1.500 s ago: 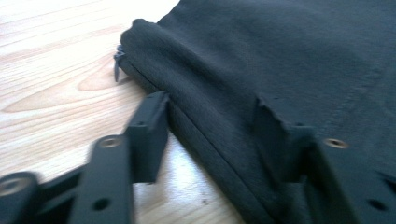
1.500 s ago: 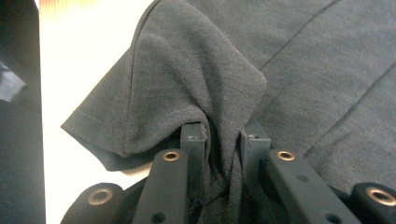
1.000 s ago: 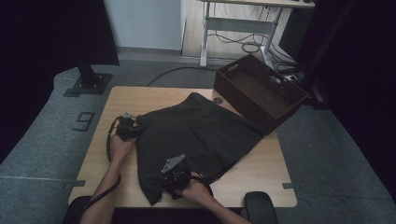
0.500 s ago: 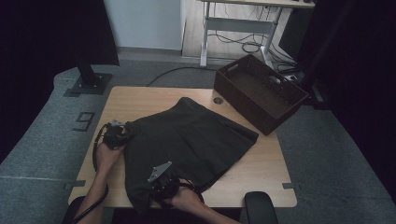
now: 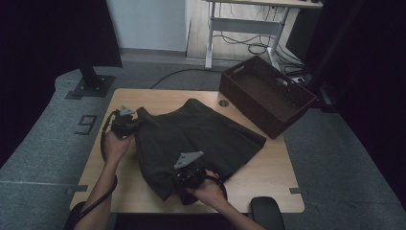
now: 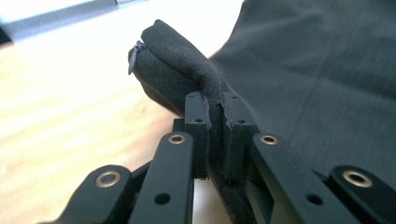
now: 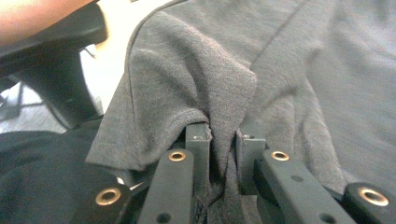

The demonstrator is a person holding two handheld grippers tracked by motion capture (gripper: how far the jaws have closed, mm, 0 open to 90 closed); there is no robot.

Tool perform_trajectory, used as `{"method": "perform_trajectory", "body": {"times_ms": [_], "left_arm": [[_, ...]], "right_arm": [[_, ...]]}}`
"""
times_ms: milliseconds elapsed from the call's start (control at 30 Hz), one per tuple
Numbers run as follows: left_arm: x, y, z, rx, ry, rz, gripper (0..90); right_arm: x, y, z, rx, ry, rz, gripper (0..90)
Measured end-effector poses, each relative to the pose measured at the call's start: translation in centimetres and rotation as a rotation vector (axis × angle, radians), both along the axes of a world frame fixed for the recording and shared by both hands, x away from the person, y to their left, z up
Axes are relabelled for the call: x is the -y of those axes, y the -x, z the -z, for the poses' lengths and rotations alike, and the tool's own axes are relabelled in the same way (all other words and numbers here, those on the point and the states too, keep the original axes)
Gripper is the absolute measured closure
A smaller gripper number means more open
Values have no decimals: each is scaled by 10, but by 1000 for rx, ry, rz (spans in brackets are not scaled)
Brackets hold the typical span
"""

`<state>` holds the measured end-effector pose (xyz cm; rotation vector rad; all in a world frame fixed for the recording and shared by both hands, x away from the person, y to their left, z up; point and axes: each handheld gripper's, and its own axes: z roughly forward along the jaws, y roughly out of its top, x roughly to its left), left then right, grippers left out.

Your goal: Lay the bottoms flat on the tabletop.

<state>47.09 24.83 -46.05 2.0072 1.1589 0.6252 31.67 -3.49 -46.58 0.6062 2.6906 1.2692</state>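
Note:
A dark grey garment (image 5: pixel 196 139) lies spread over the middle of the wooden table (image 5: pixel 268 167). My left gripper (image 5: pixel 131 123) is at the garment's left edge and is shut on a thick seamed edge of the cloth (image 6: pixel 187 60), pinched between its pads. My right gripper (image 5: pixel 184 182) sits at the near edge, shut on a bunched fold of the grey fabric (image 7: pixel 210 93). Both held edges are lifted off the table. A hand (image 5: pixel 115 143) grips each tool.
A dark brown open bin (image 5: pixel 265 93) stands at the table's far right corner, overhanging it. A black chair part (image 5: pixel 265 213) pokes up at the near right edge. A black stand base (image 5: pixel 91 86) rests on the floor beyond the far left corner.
Both grippers have risen with the cloth in them. The garment's left and near edges are lifted and drawn in, so the cloth looks more bunched than a second ago.

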Motion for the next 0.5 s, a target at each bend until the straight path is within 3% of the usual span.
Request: {"method": "perform_trajectory", "body": {"times_ms": [267, 500], "left_arm": [[35, -21, -19, 34, -7, 44, 829], [65, -33, -31, 75, -3, 66, 829]], "right_arm": [[52, -18, -17, 48, -41, 133, 799], [83, -24, -28, 68, -58, 207, 799]]}}
